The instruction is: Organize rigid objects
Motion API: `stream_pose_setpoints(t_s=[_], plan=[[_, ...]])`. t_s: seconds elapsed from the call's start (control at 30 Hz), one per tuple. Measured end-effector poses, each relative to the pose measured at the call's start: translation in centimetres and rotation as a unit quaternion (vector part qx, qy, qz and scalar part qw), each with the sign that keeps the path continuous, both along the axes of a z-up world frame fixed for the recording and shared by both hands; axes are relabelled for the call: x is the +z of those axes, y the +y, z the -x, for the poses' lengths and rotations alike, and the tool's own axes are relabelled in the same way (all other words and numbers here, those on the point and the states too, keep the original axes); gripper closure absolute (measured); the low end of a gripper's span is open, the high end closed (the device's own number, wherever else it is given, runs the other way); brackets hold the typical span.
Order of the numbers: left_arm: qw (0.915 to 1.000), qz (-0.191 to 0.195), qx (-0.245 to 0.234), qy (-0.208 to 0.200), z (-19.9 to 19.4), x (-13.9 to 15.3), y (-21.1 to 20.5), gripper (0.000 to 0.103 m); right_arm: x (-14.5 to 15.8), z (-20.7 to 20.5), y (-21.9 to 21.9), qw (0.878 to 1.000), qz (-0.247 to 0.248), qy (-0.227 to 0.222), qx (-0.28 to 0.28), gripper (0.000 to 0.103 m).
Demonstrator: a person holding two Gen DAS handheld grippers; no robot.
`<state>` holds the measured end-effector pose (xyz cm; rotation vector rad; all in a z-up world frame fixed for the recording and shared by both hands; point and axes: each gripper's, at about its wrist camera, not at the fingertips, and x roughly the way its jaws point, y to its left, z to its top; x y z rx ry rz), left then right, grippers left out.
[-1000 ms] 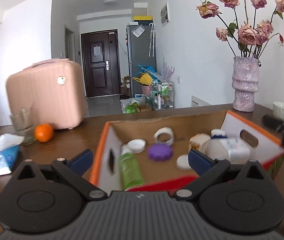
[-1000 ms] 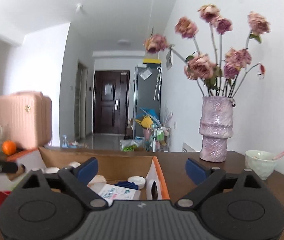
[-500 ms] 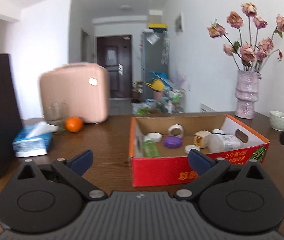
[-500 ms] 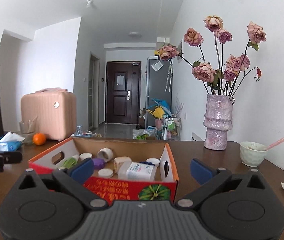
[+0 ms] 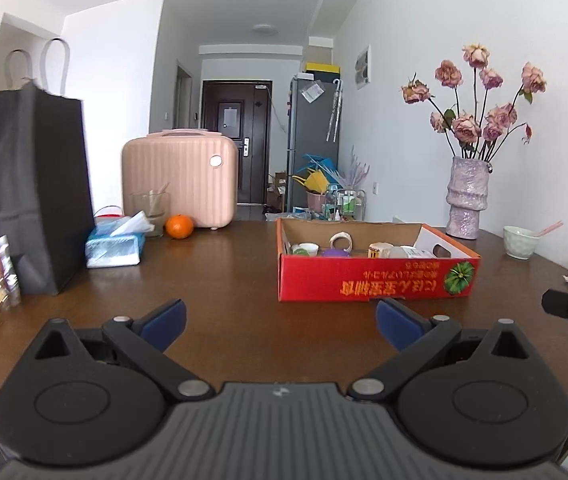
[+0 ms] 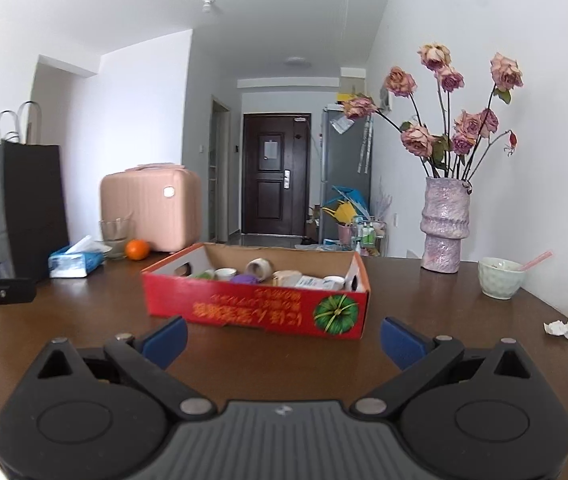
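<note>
Left wrist view, left tool [image 5: 280,320] spread wide, level above table [image 5: 224,280], empty

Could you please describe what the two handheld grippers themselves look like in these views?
Both look identical: the left gripper and right gripper each have a matte black body with two round discs, angular black linkage arms with silver pivot pins, a ribbed dark grey centre plate bearing a small pale logo, and two blue fingertip pads. No cables, sleeves or hands show.
</note>
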<state>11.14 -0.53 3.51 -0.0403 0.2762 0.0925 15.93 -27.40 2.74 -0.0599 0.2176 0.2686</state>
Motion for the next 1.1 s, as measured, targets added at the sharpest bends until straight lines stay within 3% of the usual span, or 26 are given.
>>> stream_pose_setpoints(t_s=[0.27,0.43,0.6,0.77,1.1], plan=[[0.9996,-0.027,-0.004,0.006,7.1,-1.9,-0.8,0.0,-3.8,8.1,-1.0,1.0,-0.008,0.009,-0.026,0.0],[0.9994,-0.014,-0.029,0.011,8.8,-2.6,-1.2,0.0,-4.8,11.6,-2.0,0.998,-0.04,0.016,-0.038,0.0],[0.9996,-0.011,-0.025,0.003,8.9,-2.2,-1.4,0.0,-4.4,11.8,-1.4,0.999,-0.028,0.003,-0.036,0.0],[0.9996,-0.026,-0.013,0.002,8.9,-2.3,-1.3,0.0,-4.5,11.6,-0.6,0.999,-0.03,0.015,-0.031,0.0],[0.9996,-0.019,-0.019,0.006,8.7,-2.4,-1.1,0.0,-4.6,11.1,-0.7,0.998,-0.035,0.021,-0.037,0.0]])
